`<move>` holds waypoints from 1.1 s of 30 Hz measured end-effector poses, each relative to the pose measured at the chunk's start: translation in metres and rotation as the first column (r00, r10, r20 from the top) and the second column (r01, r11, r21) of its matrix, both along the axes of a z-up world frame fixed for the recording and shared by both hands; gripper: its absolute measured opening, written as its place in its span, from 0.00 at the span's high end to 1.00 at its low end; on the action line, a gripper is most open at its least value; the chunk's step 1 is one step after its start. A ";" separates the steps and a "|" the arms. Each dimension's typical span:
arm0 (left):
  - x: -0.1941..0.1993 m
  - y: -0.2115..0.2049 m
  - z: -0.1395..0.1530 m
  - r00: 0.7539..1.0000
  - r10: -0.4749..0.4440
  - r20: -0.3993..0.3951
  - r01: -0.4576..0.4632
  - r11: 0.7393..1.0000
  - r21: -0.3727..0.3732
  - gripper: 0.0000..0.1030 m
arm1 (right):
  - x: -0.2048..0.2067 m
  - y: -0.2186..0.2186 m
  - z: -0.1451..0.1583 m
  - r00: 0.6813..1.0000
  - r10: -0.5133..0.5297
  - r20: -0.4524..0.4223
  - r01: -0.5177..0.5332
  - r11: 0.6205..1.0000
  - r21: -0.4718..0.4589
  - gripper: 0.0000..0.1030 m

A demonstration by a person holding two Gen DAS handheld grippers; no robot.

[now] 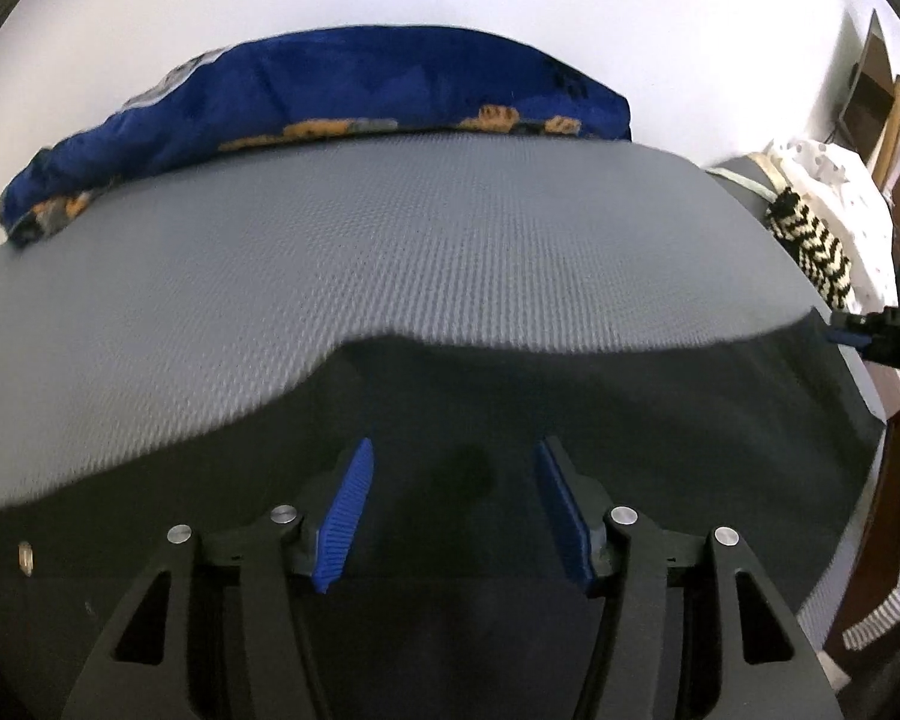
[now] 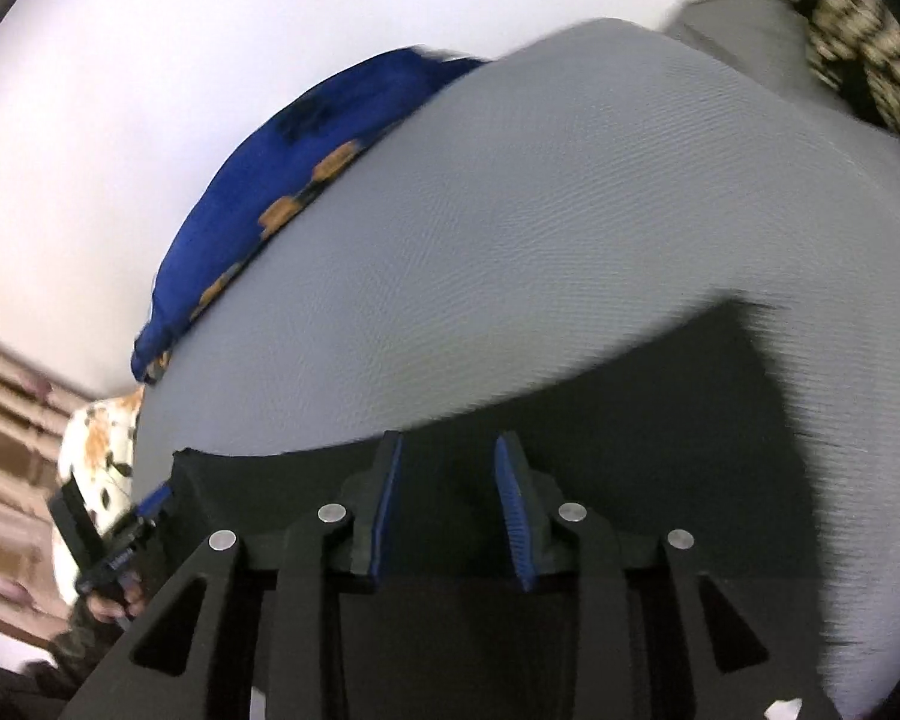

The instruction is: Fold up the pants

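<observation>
Dark charcoal pants (image 1: 570, 396) lie on a grey textured bed surface (image 1: 390, 252). My left gripper (image 1: 453, 456) is open above the dark cloth, with nothing between its blue pads. In the right wrist view the pants (image 2: 600, 420) fill the lower middle. My right gripper (image 2: 447, 450) is open over the cloth's far edge. The right gripper shows in the left wrist view (image 1: 852, 333) at the cloth's right corner. The left gripper shows in the right wrist view (image 2: 150, 504) at the cloth's left corner.
A blue blanket with orange patches (image 1: 342, 96) lies along the far edge by the white wall. A black-and-white zigzag cloth (image 1: 810, 246) and a white dotted cloth (image 1: 840, 186) lie at the right. Wooden furniture (image 1: 894, 120) stands beyond.
</observation>
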State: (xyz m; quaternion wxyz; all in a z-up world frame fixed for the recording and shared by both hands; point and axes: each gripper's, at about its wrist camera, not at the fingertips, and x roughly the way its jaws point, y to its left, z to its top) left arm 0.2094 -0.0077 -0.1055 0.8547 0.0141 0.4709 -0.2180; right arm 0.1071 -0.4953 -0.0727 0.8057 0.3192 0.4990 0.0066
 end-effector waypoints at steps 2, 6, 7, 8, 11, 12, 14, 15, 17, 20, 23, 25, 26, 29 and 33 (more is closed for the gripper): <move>-0.012 0.001 0.000 1.000 0.006 -0.020 -0.006 1.000 -0.006 0.44 | -0.016 -0.028 -0.003 0.998 -0.036 -0.042 0.037 0.999 0.005 0.69; -0.035 -0.009 0.000 0.999 0.002 -0.046 -0.002 1.000 0.001 0.44 | -0.050 -0.073 -0.014 0.992 -0.072 -0.100 0.078 0.995 0.055 0.69; -0.040 -0.014 0.000 0.998 -0.003 -0.055 0.003 1.000 0.000 0.44 | -0.056 -0.078 -0.016 0.991 -0.078 -0.105 0.084 0.995 0.054 0.69; -0.043 -0.019 0.000 0.998 -0.009 -0.065 0.009 1.000 -0.002 0.44 | -0.063 -0.084 -0.018 0.991 -0.075 -0.111 0.083 0.994 0.071 0.69; -0.053 -0.038 0.000 0.997 -0.033 -0.075 0.033 0.999 -0.005 0.44 | -0.077 -0.096 -0.027 0.991 -0.068 -0.117 0.081 0.990 0.119 0.69; -0.056 -0.044 0.001 0.996 -0.043 -0.076 0.043 0.999 -0.005 0.44 | -0.080 -0.097 -0.029 0.992 -0.066 -0.106 0.081 0.986 0.144 0.69; -0.061 -0.059 0.001 0.995 -0.063 -0.079 0.063 0.998 -0.005 0.44 | -0.083 -0.097 -0.032 0.994 -0.065 -0.087 0.080 0.979 0.185 0.69; -0.062 -0.065 0.001 0.994 -0.075 -0.081 0.075 0.997 -0.003 0.44 | -0.083 -0.096 -0.034 0.995 -0.056 -0.081 0.071 0.977 0.203 0.69; -0.065 -0.078 -0.001 0.991 -0.102 -0.086 0.103 0.995 0.007 0.44 | -0.083 -0.089 -0.037 0.998 -0.022 -0.066 0.036 0.974 0.223 0.69; -0.069 -0.093 -0.006 0.986 -0.129 -0.105 0.131 0.991 0.017 0.44 | -0.081 -0.079 -0.041 0.998 0.039 -0.052 -0.024 0.965 0.261 0.69; -0.073 -0.102 -0.012 0.983 -0.145 -0.109 0.150 0.988 0.041 0.43 | -0.081 -0.073 -0.048 0.998 0.061 -0.031 -0.048 0.945 0.325 0.69; -0.076 -0.105 -0.014 0.983 -0.157 -0.093 0.163 0.985 0.056 0.40 | -0.079 -0.068 -0.053 0.998 0.063 -0.012 -0.055 0.933 0.356 0.69; -0.077 -0.106 -0.015 0.983 -0.161 -0.086 0.166 0.984 0.059 0.39 | -0.078 -0.065 -0.055 0.999 0.052 -0.001 -0.048 0.927 0.373 0.69; -0.078 -0.108 -0.016 0.984 -0.163 -0.069 0.167 0.984 0.063 0.36 | -0.072 -0.056 -0.058 1.000 0.012 -0.005 -0.009 0.927 0.374 0.84; -0.077 -0.106 -0.016 0.986 -0.156 -0.067 0.159 0.986 0.045 0.36 | -0.070 -0.044 -0.052 0.999 -0.029 -0.012 0.032 0.946 0.323 0.92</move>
